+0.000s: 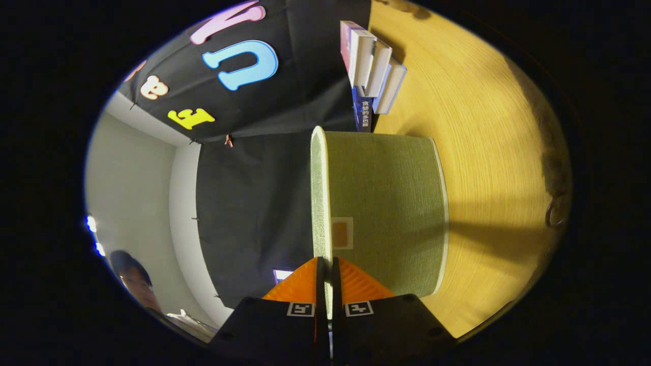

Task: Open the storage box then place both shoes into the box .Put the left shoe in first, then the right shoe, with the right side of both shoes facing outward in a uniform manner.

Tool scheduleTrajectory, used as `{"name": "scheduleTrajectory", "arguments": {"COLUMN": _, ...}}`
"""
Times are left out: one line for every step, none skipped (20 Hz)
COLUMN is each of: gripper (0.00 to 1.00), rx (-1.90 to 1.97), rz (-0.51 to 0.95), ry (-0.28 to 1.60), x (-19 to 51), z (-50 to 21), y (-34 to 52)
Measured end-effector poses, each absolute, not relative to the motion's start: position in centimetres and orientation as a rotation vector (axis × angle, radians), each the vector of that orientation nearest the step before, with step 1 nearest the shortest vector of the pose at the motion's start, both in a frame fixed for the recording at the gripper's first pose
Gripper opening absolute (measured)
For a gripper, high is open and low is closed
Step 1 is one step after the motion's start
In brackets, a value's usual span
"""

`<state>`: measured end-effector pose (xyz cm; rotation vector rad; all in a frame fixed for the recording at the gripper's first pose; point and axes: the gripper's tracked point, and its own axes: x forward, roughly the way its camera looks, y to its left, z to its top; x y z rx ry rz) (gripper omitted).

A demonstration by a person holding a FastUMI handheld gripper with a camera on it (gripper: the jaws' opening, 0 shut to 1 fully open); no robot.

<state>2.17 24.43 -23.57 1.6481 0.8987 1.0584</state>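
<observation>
I'm working over a pale wooden tabletop (488, 152), with the booth's black cloth wall (249, 203) beyond it and a white room wall (137, 193) further off; my view is rolled sideways. My gripper (325, 272) has its two fingers drawn almost together, with just a thin slit between them, and the white-trimmed edge of the storage box's lid (319, 203) sits in that slit, so I read both fingers as pinching it. The lid runs straight ahead from the fingertips, seen edge-on. Beside it is the grey-green fabric storage box (386, 213), standing on the table, with a small square patch (342, 233) on the side near the fingers. Beyond the box, a row of books (374, 71) stands against the cloth wall. A person (135, 282) is partly visible off to the side by the white wall.
</observation>
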Motion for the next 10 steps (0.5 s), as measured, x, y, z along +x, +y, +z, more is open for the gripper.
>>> {"name": "scheduleTrajectory", "arguments": {"gripper": 0.07, "rx": 1.641, "rz": 1.052, "ry": 0.894, "x": 2.2, "z": -23.2, "y": 24.3}}
{"name": "scheduleTrajectory", "arguments": {"gripper": 0.07, "rx": 1.631, "rz": 1.043, "ry": 0.882, "x": 2.2, "z": -22.8, "y": 24.0}}
{"name": "scheduleTrajectory", "arguments": {"gripper": 0.05, "rx": 1.620, "rz": 1.032, "ry": 0.865, "x": 2.3, "z": -22.2, "y": 23.7}}
{"name": "scheduleTrajectory", "arguments": {"gripper": 0.05, "rx": 1.610, "rz": 1.026, "ry": 0.840, "x": 2.2, "z": -21.3, "y": 23.3}}
{"name": "scheduleTrajectory", "arguments": {"gripper": 0.05, "rx": 1.593, "rz": 1.018, "ry": 0.822, "x": 2.2, "z": -20.5, "y": 23.1}}
{"name": "scheduleTrajectory", "arguments": {"gripper": 0.05, "rx": 1.584, "rz": 1.015, "ry": 0.804, "x": 2.0, "z": -19.7, "y": 23.0}}
{"name": "scheduleTrajectory", "arguments": {"gripper": 0.05, "rx": 1.578, "rz": 1.004, "ry": 0.789, "x": 2.1, "z": -18.8, "y": 22.9}}
{"name": "scheduleTrajectory", "arguments": {"gripper": 0.05, "rx": 1.573, "rz": 0.994, "ry": 0.769, "x": 2.4, "z": -17.8, "y": 22.8}}
{"name": "scheduleTrajectory", "arguments": {"gripper": 0.05, "rx": 1.561, "rz": 0.984, "ry": 0.757, "x": 2.6, "z": -16.9, "y": 22.8}}
{"name": "scheduleTrajectory", "arguments": {"gripper": 0.05, "rx": 1.537, "rz": 0.971, "ry": 0.745, "x": 2.8, "z": -16.2, "y": 22.9}}
